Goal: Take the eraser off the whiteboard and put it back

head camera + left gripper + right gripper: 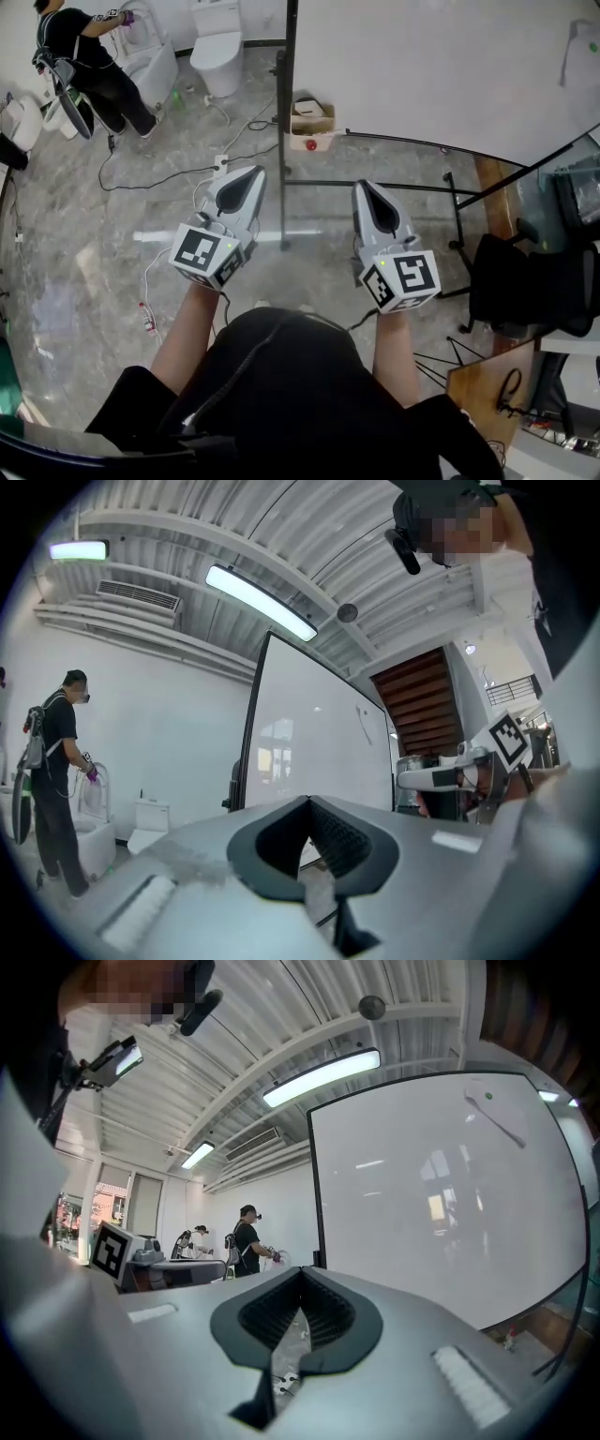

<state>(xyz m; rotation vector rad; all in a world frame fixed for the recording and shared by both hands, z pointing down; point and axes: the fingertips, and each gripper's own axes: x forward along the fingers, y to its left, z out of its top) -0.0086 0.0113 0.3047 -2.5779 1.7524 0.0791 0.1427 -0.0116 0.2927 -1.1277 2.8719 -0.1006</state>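
Both level, closed: left hand-held gripper [248,175], right hand-held gripper [366,187].

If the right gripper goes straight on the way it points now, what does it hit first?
Most likely the whiteboard, close to its dark side frame. The right gripper, jaws shut, points level at it, and its own view shows nothing in between. How far off the board stands is unclear.

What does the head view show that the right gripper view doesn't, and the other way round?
Only the head view shows the small box by the board's stand and the patterned cube on the right tongs. Only the right gripper view shows the ceiling and its long lamp. Both show the whiteboard, a person in black, and the right tongs shut and empty.
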